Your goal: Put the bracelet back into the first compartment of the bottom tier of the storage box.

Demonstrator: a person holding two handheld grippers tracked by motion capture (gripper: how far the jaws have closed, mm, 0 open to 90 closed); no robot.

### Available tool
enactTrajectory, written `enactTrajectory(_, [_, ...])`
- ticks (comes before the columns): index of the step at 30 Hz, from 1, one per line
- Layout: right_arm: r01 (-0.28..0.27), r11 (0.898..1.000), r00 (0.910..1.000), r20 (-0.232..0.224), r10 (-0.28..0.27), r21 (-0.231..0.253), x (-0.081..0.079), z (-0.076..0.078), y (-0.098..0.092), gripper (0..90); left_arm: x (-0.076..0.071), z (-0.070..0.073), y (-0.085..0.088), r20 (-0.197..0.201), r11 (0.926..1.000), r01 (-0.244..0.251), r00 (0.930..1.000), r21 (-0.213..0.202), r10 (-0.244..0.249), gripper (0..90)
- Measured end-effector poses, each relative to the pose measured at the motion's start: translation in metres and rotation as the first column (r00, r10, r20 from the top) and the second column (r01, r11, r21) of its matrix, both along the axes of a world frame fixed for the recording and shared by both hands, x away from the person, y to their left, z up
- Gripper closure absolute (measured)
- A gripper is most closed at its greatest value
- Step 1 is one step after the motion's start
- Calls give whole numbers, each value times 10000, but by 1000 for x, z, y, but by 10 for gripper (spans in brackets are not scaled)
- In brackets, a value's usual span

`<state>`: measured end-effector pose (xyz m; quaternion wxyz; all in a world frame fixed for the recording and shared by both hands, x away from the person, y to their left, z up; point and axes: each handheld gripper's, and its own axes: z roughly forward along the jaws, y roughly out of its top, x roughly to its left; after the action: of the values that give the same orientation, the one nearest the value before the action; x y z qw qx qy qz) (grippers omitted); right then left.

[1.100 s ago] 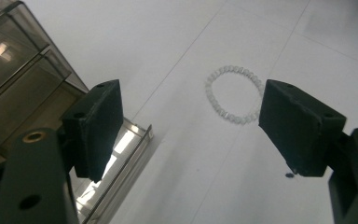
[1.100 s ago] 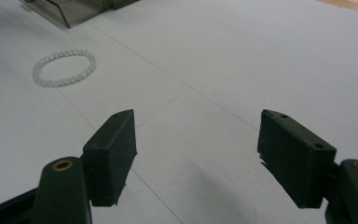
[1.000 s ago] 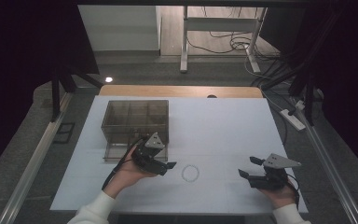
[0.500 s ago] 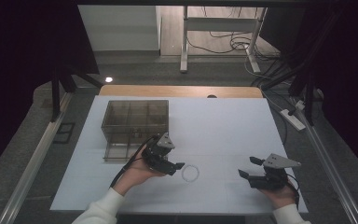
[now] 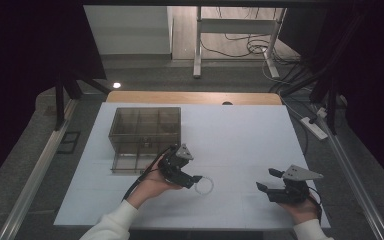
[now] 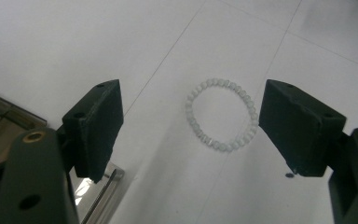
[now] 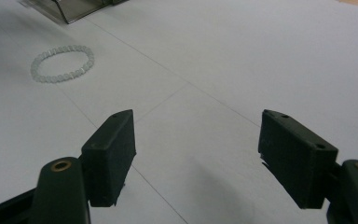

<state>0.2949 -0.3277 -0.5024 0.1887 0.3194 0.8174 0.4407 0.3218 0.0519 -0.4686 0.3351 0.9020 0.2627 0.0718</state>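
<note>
A bracelet of pale beads [image 5: 212, 187] lies flat on the white table [image 5: 240, 140], near its front middle. My left gripper [image 5: 194, 180] hovers at the bracelet's left edge, tilted down and open. In the left gripper view the bracelet [image 6: 213, 141] sits on the table between the two spread jaws of the left gripper [image 6: 192, 107], untouched. My right gripper [image 5: 268, 180] rests at the front right, open and holding nothing. In the right gripper view the bracelet [image 7: 60, 78] lies far off to the upper left of the right gripper [image 7: 196, 128].
A clear plastic box with several compartments [image 5: 145, 108] stands on the table behind the left hand; its corner [image 6: 0, 126] shows beside the left jaw. A wooden strip [image 5: 195, 97] borders the table's far edge. Cables and a power strip [image 5: 314, 127] lie on the floor.
My left gripper has moved right and forward from beside the box to the bracelet, with its jaws tipped down over it. The right gripper has stayed still.
</note>
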Motion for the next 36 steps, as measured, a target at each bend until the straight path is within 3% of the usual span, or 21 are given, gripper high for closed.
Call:
enactTrajectory(13, [1, 10000, 10000, -10, 0, 30, 0, 1, -1, 274, 7, -9, -16, -295, 9994, 157, 9995, 312, -148, 226])
enactTrajectory(16, [5, 10000, 10000, -7, -5, 19, 0, 1, -1, 273, 9, -12, -19, -310, 9984, 93, 9995, 557, -76, 227])
enactTrajectory(26, [12, 10000, 10000, -66, -12, -11, 1, 0, -1, 272, 11, -16, -22, -363, 9975, 84, 9993, 706, -58, 228])
enactTrajectory(36, [39, 10000, 10000, -72, -39, -28, 1, 0, -2, 271, 15, -24, -34, -438, 9923, 266, 9988, 1212, -214, 251])
